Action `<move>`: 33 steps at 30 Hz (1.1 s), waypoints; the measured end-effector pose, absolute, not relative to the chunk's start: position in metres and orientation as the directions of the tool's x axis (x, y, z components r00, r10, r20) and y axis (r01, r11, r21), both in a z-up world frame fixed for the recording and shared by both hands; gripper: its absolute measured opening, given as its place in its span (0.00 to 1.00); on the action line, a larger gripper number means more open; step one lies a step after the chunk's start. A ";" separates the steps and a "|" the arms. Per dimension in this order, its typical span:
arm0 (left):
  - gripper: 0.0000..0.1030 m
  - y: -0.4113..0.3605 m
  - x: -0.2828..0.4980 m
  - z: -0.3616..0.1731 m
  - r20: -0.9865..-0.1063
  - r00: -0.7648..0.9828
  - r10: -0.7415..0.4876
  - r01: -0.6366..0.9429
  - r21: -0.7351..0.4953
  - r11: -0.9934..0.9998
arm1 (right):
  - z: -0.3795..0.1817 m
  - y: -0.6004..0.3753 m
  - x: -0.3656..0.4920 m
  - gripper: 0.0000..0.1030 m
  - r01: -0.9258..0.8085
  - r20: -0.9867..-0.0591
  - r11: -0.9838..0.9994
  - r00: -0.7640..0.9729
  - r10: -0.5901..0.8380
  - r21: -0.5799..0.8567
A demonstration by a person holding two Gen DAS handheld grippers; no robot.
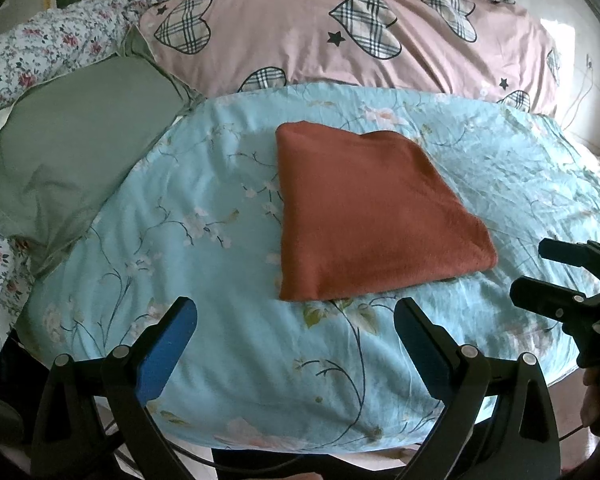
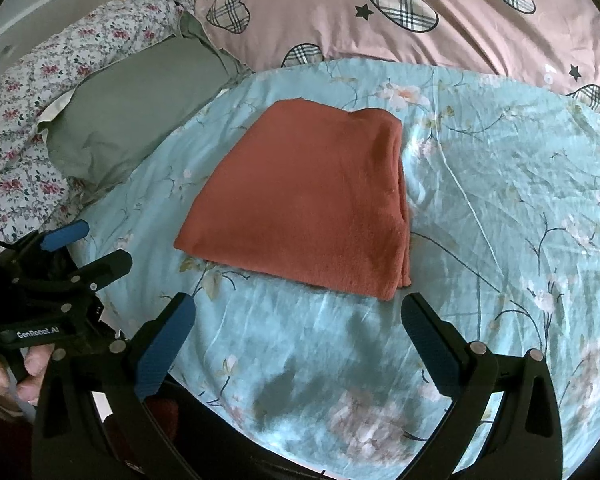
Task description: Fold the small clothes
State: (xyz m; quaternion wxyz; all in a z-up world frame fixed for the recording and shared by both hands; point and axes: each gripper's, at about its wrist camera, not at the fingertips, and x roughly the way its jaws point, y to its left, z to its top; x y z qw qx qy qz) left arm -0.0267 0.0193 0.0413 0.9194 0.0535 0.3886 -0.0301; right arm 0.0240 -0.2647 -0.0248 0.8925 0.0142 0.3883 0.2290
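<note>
Rust-orange and fleecy, the folded garment (image 1: 364, 216) lies flat on the pale blue floral bedspread (image 1: 220, 264), a tidy packet with its layered open edges along its right side. It sits straight ahead of both claws and apart from them. The left claw (image 1: 296, 320) gapes wide and holds nothing, its right finger nearest the packet's near-left corner. The right claw (image 2: 300, 316) is also spread wide and empty, with the near-right corner just beyond its right finger; it looks slightly nearer. The packet's long axis runs away from the claws toward the pink heart-print pillow (image 1: 340, 40). A grey-green pillow (image 1: 76, 140) lies to the left.
</note>
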 end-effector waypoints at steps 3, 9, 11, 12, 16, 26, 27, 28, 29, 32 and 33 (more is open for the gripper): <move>0.96 0.020 -0.027 0.041 -0.718 0.696 -0.014 0.097 0.074 0.993 | -0.025 -0.265 0.023 1.00 -0.400 -0.686 0.894 0.594 0.421 0.202; 0.96 0.020 -0.026 0.041 -0.718 0.696 -0.014 0.098 0.075 0.992 | -0.025 -0.265 0.023 1.00 -0.401 -0.686 0.894 0.594 0.421 0.201; 0.96 0.020 -0.026 0.041 -0.717 0.697 -0.015 0.098 0.074 0.992 | -0.025 -0.265 0.023 1.00 -0.400 -0.686 0.894 0.594 0.420 0.201; 0.96 0.020 -0.026 0.041 -0.718 0.696 -0.014 0.098 0.075 0.992 | -0.025 -0.265 0.023 1.00 -0.400 -0.686 0.894 0.593 0.421 0.203; 0.96 0.019 -0.027 0.040 -0.718 0.696 -0.013 0.094 0.073 0.993 | -0.025 -0.265 0.023 1.00 -0.402 -0.686 0.893 0.593 0.421 0.201; 0.96 0.019 -0.027 0.040 -0.716 0.698 -0.014 0.095 0.074 0.993 | -0.025 -0.264 0.023 1.00 -0.403 -0.686 0.893 0.593 0.422 0.200; 0.96 0.019 -0.027 0.040 -0.716 0.698 -0.013 0.095 0.074 0.993 | -0.025 -0.264 0.023 1.00 -0.403 -0.687 0.893 0.592 0.421 0.200; 0.96 0.019 -0.027 0.040 -0.716 0.698 -0.014 0.096 0.074 0.993 | -0.025 -0.264 0.023 1.00 -0.403 -0.687 0.893 0.592 0.421 0.200; 0.96 0.019 -0.028 0.040 -0.717 0.697 -0.014 0.094 0.073 0.993 | -0.025 -0.264 0.023 1.00 -0.403 -0.687 0.893 0.592 0.422 0.200; 0.96 0.018 -0.028 0.040 -0.718 0.696 -0.013 0.094 0.073 0.993 | -0.025 -0.264 0.022 1.00 -0.402 -0.687 0.893 0.593 0.421 0.200; 0.96 0.019 -0.028 0.040 -0.717 0.697 -0.013 0.094 0.073 0.993 | -0.025 -0.264 0.023 1.00 -0.402 -0.686 0.894 0.593 0.421 0.200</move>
